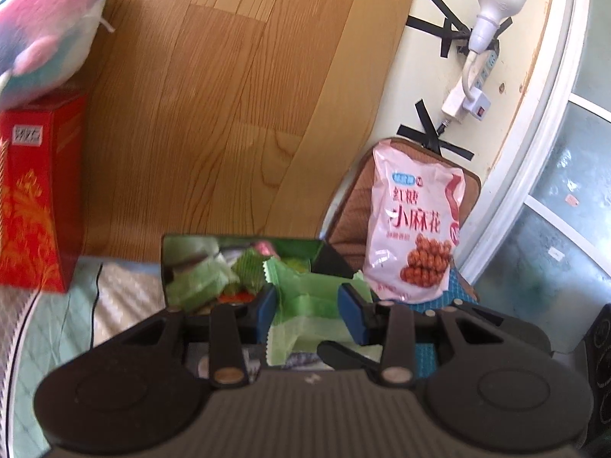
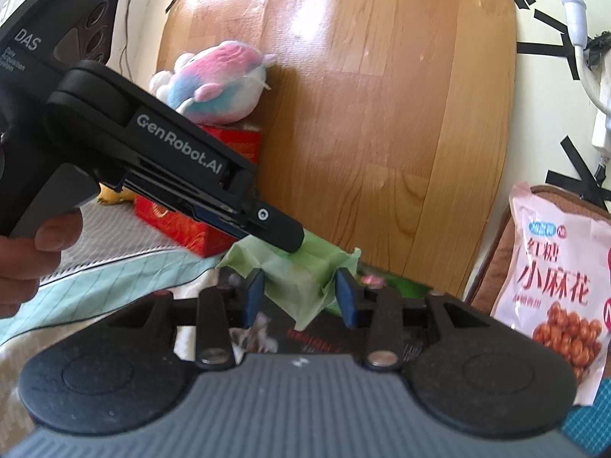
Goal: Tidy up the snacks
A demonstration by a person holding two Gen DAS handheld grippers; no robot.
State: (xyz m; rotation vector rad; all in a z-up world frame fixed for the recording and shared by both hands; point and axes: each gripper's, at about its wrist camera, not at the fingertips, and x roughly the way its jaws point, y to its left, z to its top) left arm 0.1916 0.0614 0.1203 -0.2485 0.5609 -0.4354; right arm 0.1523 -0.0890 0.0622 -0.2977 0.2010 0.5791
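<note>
A pale green wrapped snack packet point(image 1: 305, 297) hangs between the blue pads of my left gripper point(image 1: 310, 307), which is shut on it. In the right wrist view the same green packet point(image 2: 298, 278) also sits between the pads of my right gripper point(image 2: 299, 294), which press on its sides. There my left gripper point(image 2: 292, 238) reaches in from the left and bites the packet's top edge. Just behind it, an open green tin point(image 1: 244, 246) holds several green wrapped snacks. A pink snack bag point(image 1: 414, 229) leans upright on a brown cushion point(image 1: 351, 210).
A red box point(image 1: 34, 198) stands at the left on a quilted cloth point(image 1: 57, 324), with a pink and blue plush toy point(image 1: 46, 26) on top. A wooden board point(image 1: 236, 95) rises behind. A white power strip point(image 1: 467, 87) is taped to the wall. A hand point(image 2: 26, 252) holds the left gripper.
</note>
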